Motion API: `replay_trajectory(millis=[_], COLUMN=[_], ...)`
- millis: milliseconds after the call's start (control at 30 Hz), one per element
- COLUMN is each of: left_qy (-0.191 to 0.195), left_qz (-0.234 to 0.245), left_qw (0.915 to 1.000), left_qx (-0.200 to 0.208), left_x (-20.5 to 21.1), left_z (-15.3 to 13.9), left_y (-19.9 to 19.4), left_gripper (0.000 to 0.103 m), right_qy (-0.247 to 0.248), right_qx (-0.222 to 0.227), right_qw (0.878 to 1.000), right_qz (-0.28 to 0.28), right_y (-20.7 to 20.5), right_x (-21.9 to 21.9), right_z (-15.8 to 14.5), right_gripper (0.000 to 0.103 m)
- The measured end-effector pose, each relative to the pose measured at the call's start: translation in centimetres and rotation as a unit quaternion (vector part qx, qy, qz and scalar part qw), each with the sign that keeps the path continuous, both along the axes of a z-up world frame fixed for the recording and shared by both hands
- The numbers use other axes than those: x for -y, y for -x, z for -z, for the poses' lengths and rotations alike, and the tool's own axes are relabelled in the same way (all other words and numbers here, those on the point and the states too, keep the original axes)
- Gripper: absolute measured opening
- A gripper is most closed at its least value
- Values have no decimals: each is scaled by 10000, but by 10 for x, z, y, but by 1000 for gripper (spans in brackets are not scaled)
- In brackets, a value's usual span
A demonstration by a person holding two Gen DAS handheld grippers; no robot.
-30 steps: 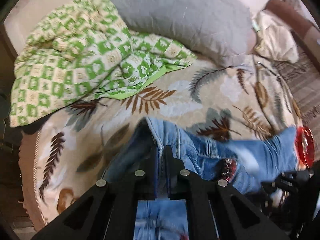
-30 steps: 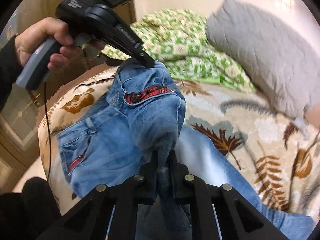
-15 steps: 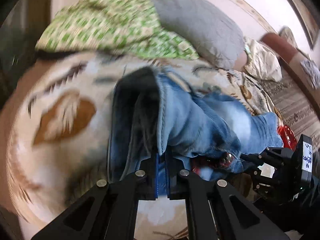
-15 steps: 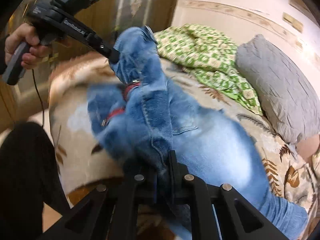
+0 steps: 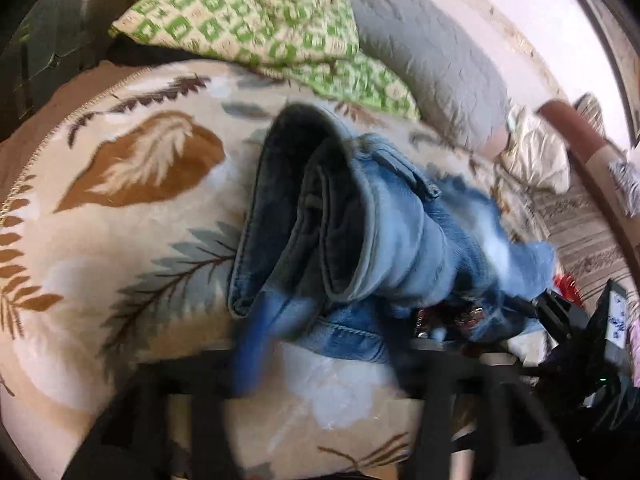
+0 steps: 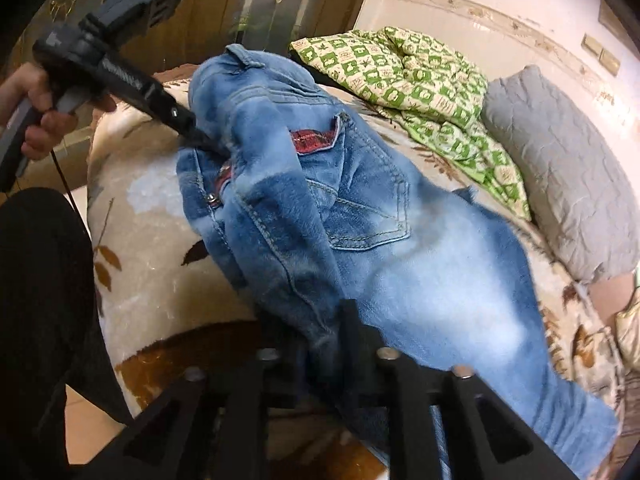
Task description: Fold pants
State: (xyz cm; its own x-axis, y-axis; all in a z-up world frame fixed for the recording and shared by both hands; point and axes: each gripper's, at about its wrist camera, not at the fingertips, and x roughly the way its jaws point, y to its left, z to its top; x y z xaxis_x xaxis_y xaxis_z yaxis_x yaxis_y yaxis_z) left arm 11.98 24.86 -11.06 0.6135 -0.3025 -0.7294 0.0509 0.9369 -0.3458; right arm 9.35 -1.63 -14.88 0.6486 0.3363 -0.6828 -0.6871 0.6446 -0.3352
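Blue jeans [image 5: 400,232] lie bunched on the leaf-patterned bedspread [image 5: 120,208], with the open waistband toward the left wrist camera. My left gripper [image 5: 316,372] is blurred; its jaws are opening wide, and a loose denim flap hangs between them untouched. In the right wrist view the jeans [image 6: 360,208] lie folded over, a back pocket and a red plaid patch showing. My right gripper [image 6: 320,340] is opening too, denim still lying between its parted fingers. The left gripper [image 6: 196,136], held in a hand [image 6: 36,120], points into the waistband. The right gripper [image 5: 560,316] shows at the jeans' far end.
A green-checked blanket [image 6: 420,80] and a grey pillow [image 6: 560,160] lie at the back of the bed. A person's dark-clothed leg [image 6: 40,300] stands at the bed's near left edge. A wooden door [image 6: 240,0] is behind. The bed drops off along the near side.
Both grippers, shut on the lifted jeans a second ago, swung them over and down onto the bed. Both now have their jaws parted and the denim has slumped.
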Motion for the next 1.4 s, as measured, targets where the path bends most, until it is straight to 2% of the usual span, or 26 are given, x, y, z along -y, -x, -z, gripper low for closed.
replay_trajectory(millis=[33, 67, 100, 233, 367, 433, 500, 567, 600, 700, 733, 767, 833, 867, 933, 967, 1000, 1067, 1100, 1200, 1300, 1367, 1400], left_qy=[-65, -99, -95, -316, -372, -445, -513, -584, -628, -825, -848, -859, -898, -893, -832, -826, -856, -1077, -1190, -1587, -1822, -1884, -1843], left_qz=[-90, -150, -200, -250, 256, 658, 1077, 1670, 1979, 2973, 3385, 3620, 4192, 4366, 4859, 5067, 5207, 5527, 5610, 5979, 6195, 6241, 6251], left_qw=[9999, 9997, 9995, 9980, 9968, 9943, 9904, 9819, 9758, 9483, 9341, 9252, 9004, 8924, 8677, 8562, 8476, 8246, 8175, 7847, 7630, 7582, 7585], left_qx=[82, 166, 236, 489, 661, 711, 698, 671, 681, 740, 752, 745, 738, 712, 629, 583, 557, 533, 526, 406, 285, 123, -4], left_x=[-3, -8, -11, -11, 7, 29, 56, 93, 111, 174, 201, 218, 266, 282, 324, 344, 359, 397, 408, 452, 477, 497, 508], left_z=[-6, -12, -19, -48, -71, -83, -93, -102, -106, -114, -115, -116, -117, -118, -116, -114, -111, -101, -97, -78, -63, -55, -52], left_y=[2, 6, 8, 10, 4, -8, -26, -48, -58, -81, -87, -91, -103, -108, -115, -117, -118, -120, -119, -114, -116, -125, -130], left_gripper=[103, 103, 103, 103, 103, 103, 103, 103, 103, 103, 103, 103, 103, 103, 103, 103, 103, 103, 103, 103, 103, 103, 103], right_qy=[-55, -294, -487, -659, -970, -1361, -1794, -2136, -2299, -2767, -2902, -3092, -3354, -3442, -3696, -3876, -4028, -4337, -4419, -4605, -4900, -5125, -5180], right_qx=[75, 107, 116, 70, -152, -506, -682, -787, -784, -759, -763, -804, -855, -874, -949, -1011, -1056, -1162, -1192, -1207, -1309, -1376, -1350], right_qw=[9999, 9995, 9987, 9974, 9930, 9845, 9710, 9557, 9473, 9170, 9060, 8895, 8624, 8499, 8178, 7957, 7789, 7475, 7382, 7133, 6857, 6690, 6669], right_qz=[77, 82, 86, 283, 654, 981, 1424, 1863, 2090, 2771, 2984, 3268, 3695, 3893, 4309, 4543, 4690, 4896, 4955, 5143, 5221, 5205, 5184], right_y=[3, 6, 9, 9, 9, 6, 6, 10, 14, 26, 29, 35, 43, 46, 52, 55, 57, 59, 60, 58, 54, 50, 49], right_x=[3, 9, 14, 26, 48, 68, 91, 115, 128, 169, 181, 198, 225, 237, 263, 277, 287, 306, 312, 329, 346, 355, 358], right_z=[-4, -12, -18, -32, -46, -54, -60, -64, -65, -68, -68, -65, -60, -57, -46, -39, -34, -22, -18, -6, 3, 9, 9], right_gripper=[73, 92, 95, 96, 96, 101, 103, 103, 103, 103, 103, 103, 103, 103, 103, 103, 103, 103, 103, 103, 103, 103, 103])
